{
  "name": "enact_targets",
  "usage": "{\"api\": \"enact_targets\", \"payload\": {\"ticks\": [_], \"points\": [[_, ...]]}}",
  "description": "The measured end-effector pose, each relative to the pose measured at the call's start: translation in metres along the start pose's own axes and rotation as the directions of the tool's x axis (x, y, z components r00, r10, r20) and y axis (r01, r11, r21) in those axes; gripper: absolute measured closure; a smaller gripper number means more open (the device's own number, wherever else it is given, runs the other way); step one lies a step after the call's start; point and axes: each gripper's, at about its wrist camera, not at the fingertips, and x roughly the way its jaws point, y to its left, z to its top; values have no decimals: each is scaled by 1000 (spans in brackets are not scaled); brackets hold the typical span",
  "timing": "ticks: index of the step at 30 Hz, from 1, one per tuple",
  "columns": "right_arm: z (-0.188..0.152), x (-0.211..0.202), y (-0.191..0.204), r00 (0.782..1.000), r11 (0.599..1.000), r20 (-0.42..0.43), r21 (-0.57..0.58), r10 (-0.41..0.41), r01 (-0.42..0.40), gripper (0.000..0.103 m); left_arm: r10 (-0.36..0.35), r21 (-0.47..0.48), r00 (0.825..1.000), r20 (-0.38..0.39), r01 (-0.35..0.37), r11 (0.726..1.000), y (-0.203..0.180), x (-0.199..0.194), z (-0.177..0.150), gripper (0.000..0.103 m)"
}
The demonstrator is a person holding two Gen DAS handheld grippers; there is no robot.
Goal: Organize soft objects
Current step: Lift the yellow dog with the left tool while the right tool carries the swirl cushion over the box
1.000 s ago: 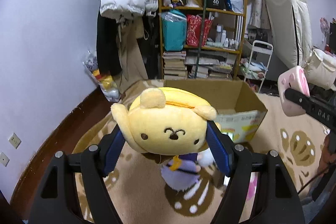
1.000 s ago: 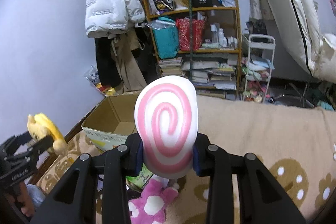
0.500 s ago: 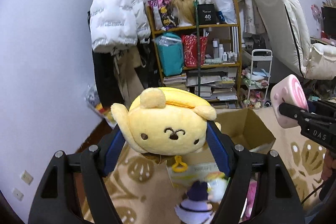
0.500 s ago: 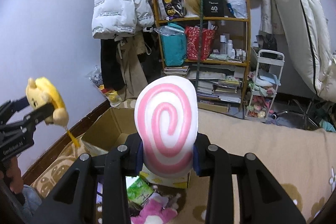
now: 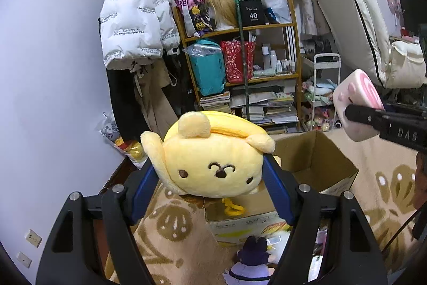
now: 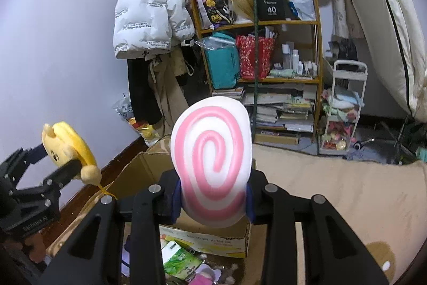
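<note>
A yellow plush dog (image 5: 213,164) is sitting in the lower middle of the left wrist view, its face toward the camera, and the left gripper (image 5: 210,178) is squeezing it between blue pads (image 5: 144,186) that are pressing into both of its sides. A yellow clip (image 5: 233,207) is dangling beneath it. In the right wrist view the same plush (image 6: 66,148) is showing at the left edge, pinched in the black fingers of that gripper (image 6: 64,167).

A pink-and-white swirl plush (image 6: 213,164) is filling the middle of the right wrist view, and the right gripper (image 6: 212,194) is clamping its lower part from both sides. In the left wrist view this swirl plush (image 5: 355,106) is appearing at the right edge, held on a black finger marked with letters.

An open cardboard box (image 5: 320,159) is lying on the patterned beige rug (image 5: 170,231) just behind the yellow plush; in the right wrist view the box (image 6: 138,172) is sitting behind and below the swirl plush. A purple-haired doll (image 5: 253,261) is lying at the bottom of the left wrist view, in front of the box. A green packet (image 6: 178,258) is lying near the bottom of the right wrist view.

Further back, a wooden shelf (image 5: 240,66) is standing in the upper middle, crowded with bags and books, and a white puffer jacket (image 5: 133,28) is hanging to its left. A white mattress (image 5: 349,26) is leaning at the upper right.
</note>
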Motion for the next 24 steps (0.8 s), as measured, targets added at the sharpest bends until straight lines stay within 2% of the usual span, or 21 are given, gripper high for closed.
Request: {"api": "enact_targets", "payload": {"ticks": [4,10,15,18,24], "points": [[-2,9,-5,1000,1000,-12,13,-5,5,63,-18,-36,999,-34,16,999,2,16,-6,28],[-12,27,-14,999,999,-47,50,21,-19,63,-38,-39,997,-67,35,999,0,37,-14,28],[-23,41,-10,999,999,-50,28,20,-19,63,-57,-37,992,-112,53,998,-6,53,-22,28],[-28,48,-7,997,998,-59,27,58,-56,62,-51,-13,992,-118,50,999,-10,58,-26,28],[-37,60,-2,994,998,-88,-1,70,-70,62,-102,-44,985,-135,97,994,-9,65,-30,26]]}}
